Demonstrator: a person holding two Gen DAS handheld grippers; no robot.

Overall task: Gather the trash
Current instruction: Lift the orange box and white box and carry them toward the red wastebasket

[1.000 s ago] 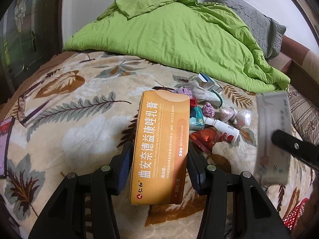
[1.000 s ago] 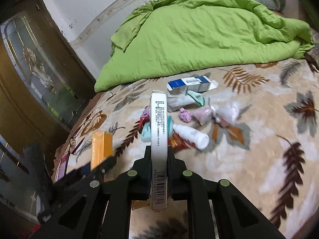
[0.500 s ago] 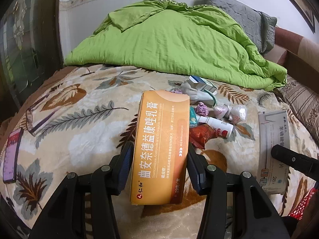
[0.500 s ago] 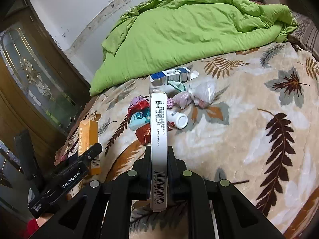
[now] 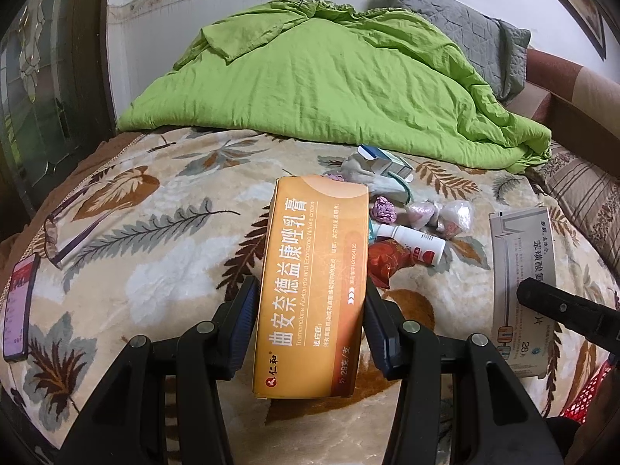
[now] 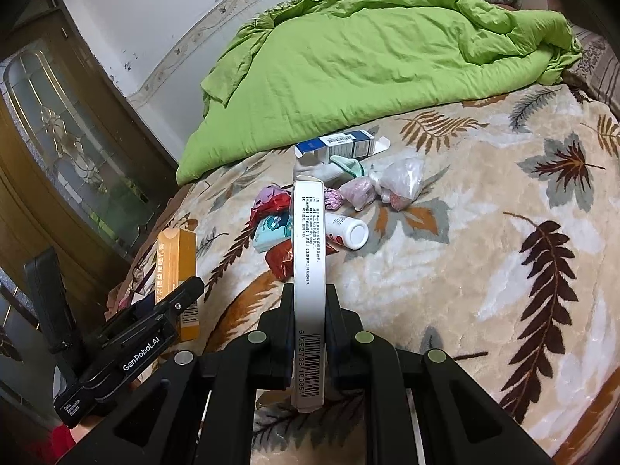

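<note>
My left gripper (image 5: 310, 310) is shut on an orange medicine box (image 5: 314, 283) and holds it above the bed. The box also shows in the right wrist view (image 6: 176, 271). My right gripper (image 6: 309, 310) is shut on a flat white medicine box (image 6: 308, 255), held edge-up; the left wrist view shows its face (image 5: 521, 271). Beyond both lies a pile of trash on the leaf-patterned blanket: a white bottle (image 6: 347, 230), a red wrapper (image 6: 285, 261), a teal packet (image 6: 271, 230), a blue-white carton (image 6: 337, 145), crumpled pink and clear wrappers (image 6: 395, 184).
A green duvet (image 5: 329, 77) is heaped at the back of the bed. A phone (image 5: 19, 306) and glasses (image 5: 66, 228) lie at the bed's left edge. A glass-panelled wooden door (image 6: 58, 147) stands left. A red basket (image 5: 585, 395) shows at lower right.
Both grippers, each holding its box, have drawn back from the trash pile toward the bed's near edge. The pile looks smaller and farther. Grips are unchanged.
</note>
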